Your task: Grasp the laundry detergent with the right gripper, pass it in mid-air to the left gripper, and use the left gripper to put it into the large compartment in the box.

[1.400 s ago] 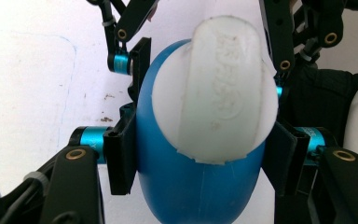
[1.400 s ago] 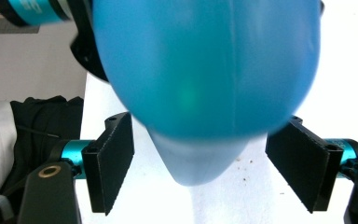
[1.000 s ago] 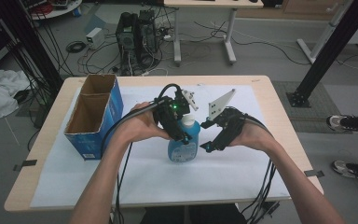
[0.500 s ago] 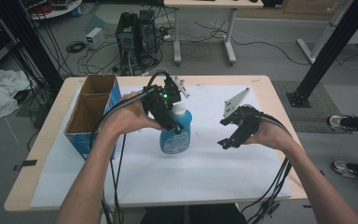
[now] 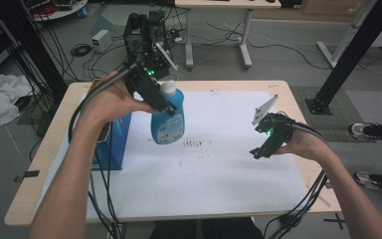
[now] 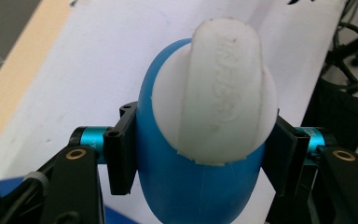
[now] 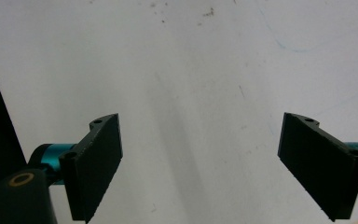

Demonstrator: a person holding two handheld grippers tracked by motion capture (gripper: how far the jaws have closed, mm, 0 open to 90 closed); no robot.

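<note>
A blue bottle (image 5: 168, 123) with a white cap (image 5: 167, 89) hangs tilted above the white sheet, clear of the table. My left gripper (image 5: 163, 103) is shut on its upper body. In the left gripper view the black pads (image 6: 122, 154) press both sides of the bottle (image 6: 196, 186) just below the cap (image 6: 219, 93). My right gripper (image 5: 256, 152) hovers low over the right part of the sheet, well away from the bottle. Its jaws have just been opening. In the right gripper view my right gripper (image 7: 200, 163) stands open with nothing but white sheet between the pads.
A blue cardboard box (image 5: 113, 144) stands at the table's left edge, under my left forearm. A patch of brown specks (image 5: 193, 144) marks the white sheet (image 5: 219, 174) near the middle. Cables trail from both grippers over the near edge.
The left hand has lifted the bottle off the sheet, up and toward the far left. The right gripper has drawn away from the bottle to the right and its jaws have spread.
</note>
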